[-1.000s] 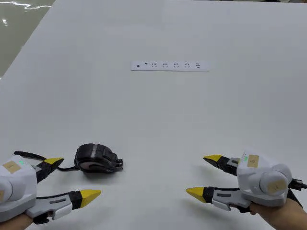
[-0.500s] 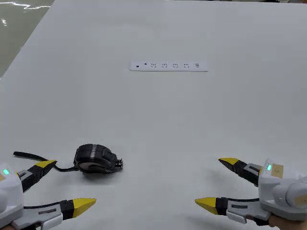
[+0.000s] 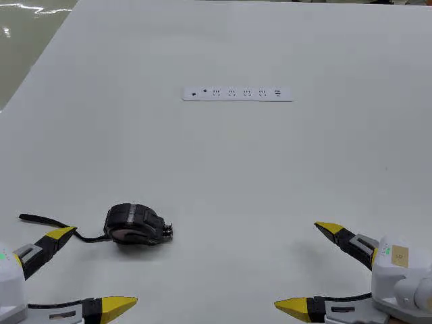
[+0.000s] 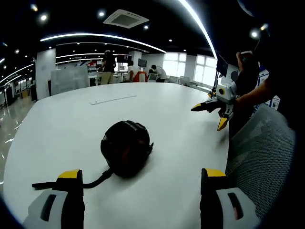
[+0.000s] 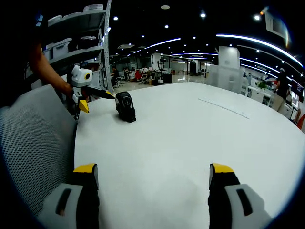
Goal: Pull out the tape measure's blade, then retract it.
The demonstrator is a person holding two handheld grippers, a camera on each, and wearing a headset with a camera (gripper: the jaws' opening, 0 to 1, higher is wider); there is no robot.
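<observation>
My left gripper hovers low over the table with its jaws spread wide and nothing between them. Just ahead of its yellow tips lies the tape measure, a black case resting on the white top, near the jaws but touching neither. In the left gripper view the case sits almost centred between the two jaws. Its black strap trails off the back of the case and runs past my outer jaw tip. The end with the blade's hook points toward my other hand. My right gripper is well apart from the tape, jaws just as wide and empty. In its own view the case shows far ahead and to the left, beside the left gripper. Well beyond both grippers, a flat white power strip lies across the table.
</observation>
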